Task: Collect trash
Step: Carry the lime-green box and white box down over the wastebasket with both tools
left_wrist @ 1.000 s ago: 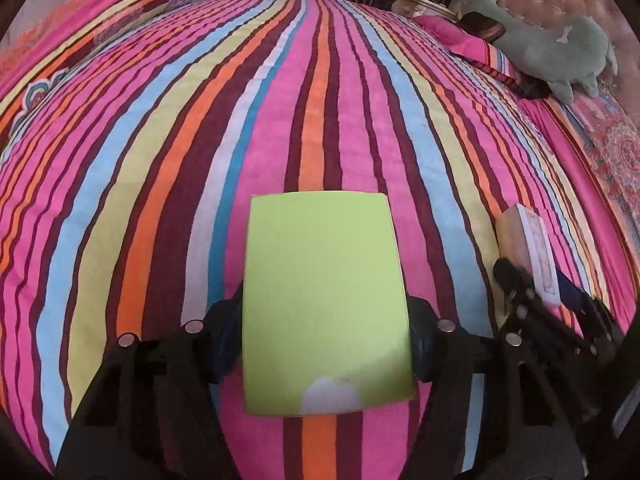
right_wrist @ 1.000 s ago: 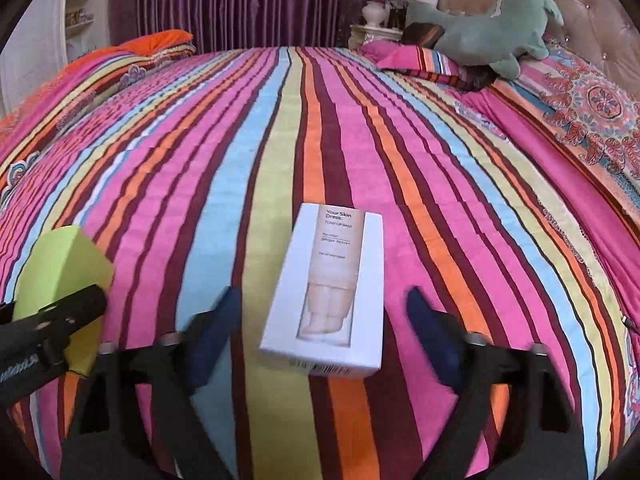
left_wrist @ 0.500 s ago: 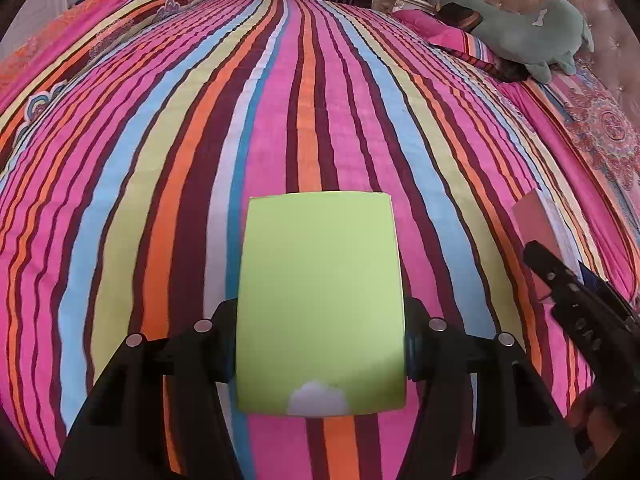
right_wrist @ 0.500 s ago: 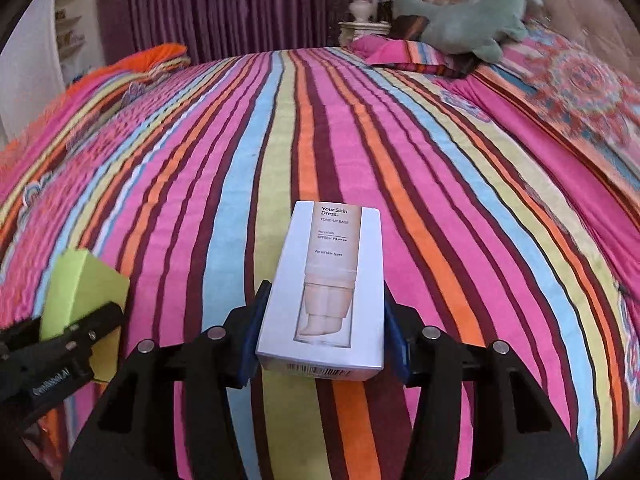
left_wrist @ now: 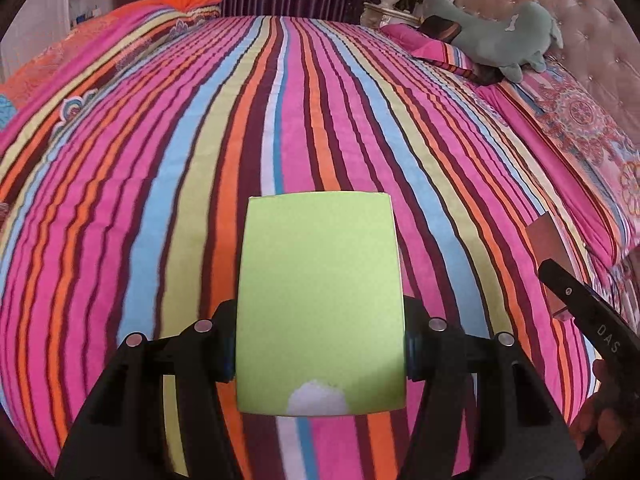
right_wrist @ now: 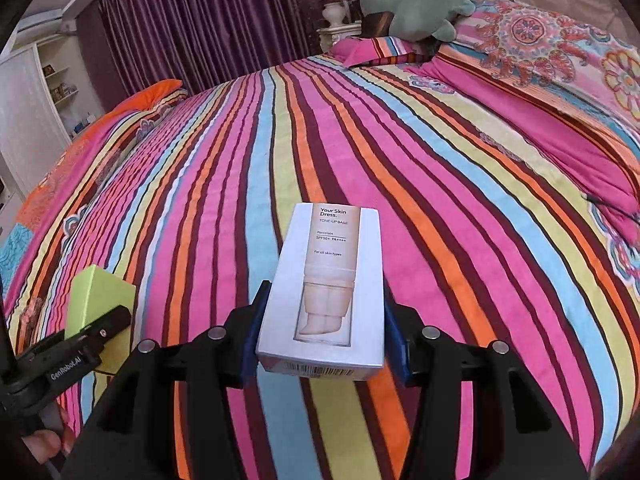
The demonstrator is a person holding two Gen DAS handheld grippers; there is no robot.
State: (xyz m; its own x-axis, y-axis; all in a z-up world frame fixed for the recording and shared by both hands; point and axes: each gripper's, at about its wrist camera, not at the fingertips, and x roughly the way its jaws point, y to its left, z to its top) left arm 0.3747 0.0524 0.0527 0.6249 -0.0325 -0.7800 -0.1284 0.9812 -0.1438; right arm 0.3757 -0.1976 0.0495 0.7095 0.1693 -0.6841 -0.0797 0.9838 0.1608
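Note:
My left gripper [left_wrist: 318, 344] is shut on a plain lime-green box [left_wrist: 320, 300] and holds it above the striped bedspread [left_wrist: 280, 120]. My right gripper [right_wrist: 325, 336] is shut on a white cosmetic box [right_wrist: 326, 292] printed "Your Skin Dress", also lifted off the bed. The green box [right_wrist: 98, 300] in the left gripper shows at the lower left of the right wrist view. The white box's edge [left_wrist: 550, 252] and the right gripper's arm [left_wrist: 588, 316] show at the right of the left wrist view.
A green plush toy [left_wrist: 500, 36] lies on pillows by the tufted headboard [left_wrist: 592, 32] at the far right. An orange pillow [left_wrist: 176, 2] lies at the far left. Purple curtains [right_wrist: 192, 28] and a white shelf unit [right_wrist: 36, 96] stand beyond the bed.
My right gripper closed on the white box, which lay between its open fingers a second ago. Both grippers have lifted their boxes up from the bedspread.

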